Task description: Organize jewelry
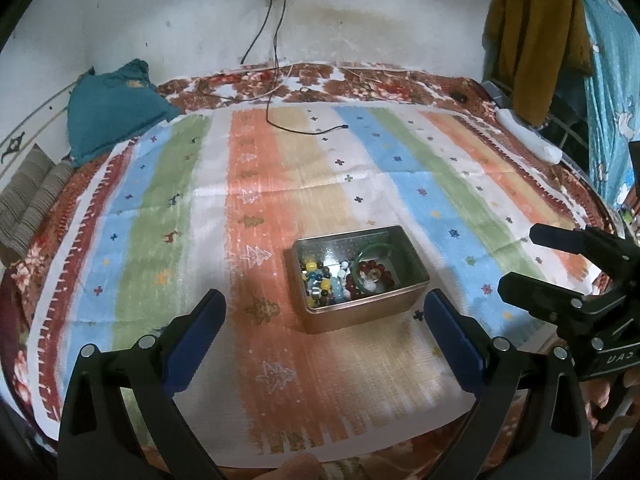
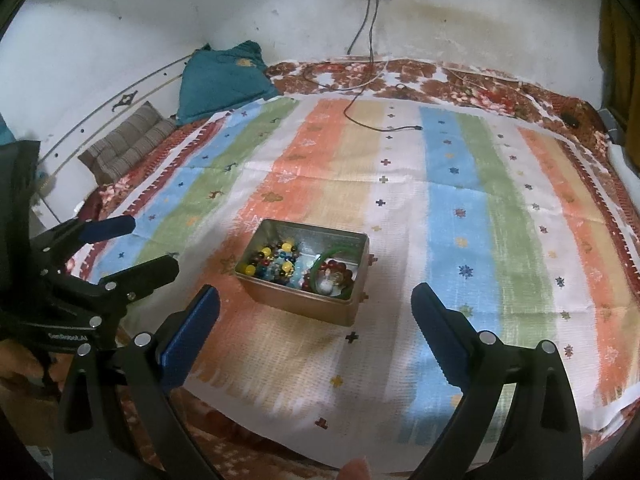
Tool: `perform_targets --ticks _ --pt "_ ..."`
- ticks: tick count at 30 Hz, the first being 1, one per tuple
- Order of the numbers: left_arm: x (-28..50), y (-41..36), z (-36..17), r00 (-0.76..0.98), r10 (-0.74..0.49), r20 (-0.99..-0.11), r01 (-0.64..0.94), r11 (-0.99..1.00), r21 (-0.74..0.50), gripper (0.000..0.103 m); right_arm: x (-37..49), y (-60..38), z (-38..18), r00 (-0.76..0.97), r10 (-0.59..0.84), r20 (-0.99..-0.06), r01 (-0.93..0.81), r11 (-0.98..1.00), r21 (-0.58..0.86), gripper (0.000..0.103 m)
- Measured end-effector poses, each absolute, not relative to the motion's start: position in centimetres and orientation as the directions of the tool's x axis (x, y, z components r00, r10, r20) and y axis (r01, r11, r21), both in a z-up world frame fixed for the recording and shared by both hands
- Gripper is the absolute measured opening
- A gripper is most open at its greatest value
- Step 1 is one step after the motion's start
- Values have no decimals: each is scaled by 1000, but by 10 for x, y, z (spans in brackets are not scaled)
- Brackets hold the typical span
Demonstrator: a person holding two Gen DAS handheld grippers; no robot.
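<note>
Both grippers are held wide open short of a metal tin of jewelry on a striped cloth.

Nearest the cameras, the left gripper point(image 1: 324, 328) and the right gripper point(image 2: 316, 328) are seen with their blue-padded jaws spread apart and nothing between them; both are held apart from the tin point(image 1: 404, 300), on its near side. The tin is a lidless rectangular box with a coppery outside and a shiny inside, set on the orange stripe of the striped cloth point(image 1: 256, 184). Inside it, a heap of loose beads point(image 2: 272, 262) in yellow, blue, red and dark tones is gathered at one end, while a green bangle point(image 1: 374, 249) and a dark red bead bracelet point(image 1: 374, 274) are laid at the other. Beyond the tin, a black cable point(image 1: 304, 128) is trailed across the cloth, and a teal cushion point(image 1: 112, 116) is propped by the wall.
</note>
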State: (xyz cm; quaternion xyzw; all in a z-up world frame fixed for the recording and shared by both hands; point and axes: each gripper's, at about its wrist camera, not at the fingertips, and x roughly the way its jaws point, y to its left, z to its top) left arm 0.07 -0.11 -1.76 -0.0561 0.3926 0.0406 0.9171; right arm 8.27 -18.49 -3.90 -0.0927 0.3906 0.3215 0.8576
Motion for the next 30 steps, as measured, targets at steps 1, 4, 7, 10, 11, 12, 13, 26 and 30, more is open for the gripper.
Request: perform_targets --ticks 1,4,7,10,11,12,13,26,30 --pt "0 -1 -17 690 32 -723 -118 991 -69 97 82 -185 -38 494 477 -727 -622 778 87 97" --pt "-1 -2 -17 697 29 -717 -110 992 -66 97 80 -187 -36 505 481 -716 -618 781 89 97" --pt "-2 -3 -16 704 25 -710 -100 993 -65 97 79 -189 -36 502 485 -716 -617 781 96 97" --pt "-3 -5 -16 706 19 -708 -90 994 -63 97 77 -190 -36 502 485 -716 -619 780 94 97" --pt "-4 -6 -16 708 17 -706 -87 994 -62 97 76 -190 -35 501 487 -716 -620 778 95 97" --pt "-4 -6 -16 709 15 -705 -84 994 -63 97 76 -190 -36 499 488 -716 -621 778 97 97" --pt "-4 -6 -16 710 13 -704 -83 994 -65 97 76 -191 -36 498 491 -715 -622 776 99 97" --pt "-7 -6 -15 713 5 -701 -74 995 -68 97 72 -192 -35 498 497 -711 -624 775 104 97" --pt "-8 -8 -14 717 4 -697 -64 996 -60 97 72 -193 -34 500 500 -708 -624 774 106 97"
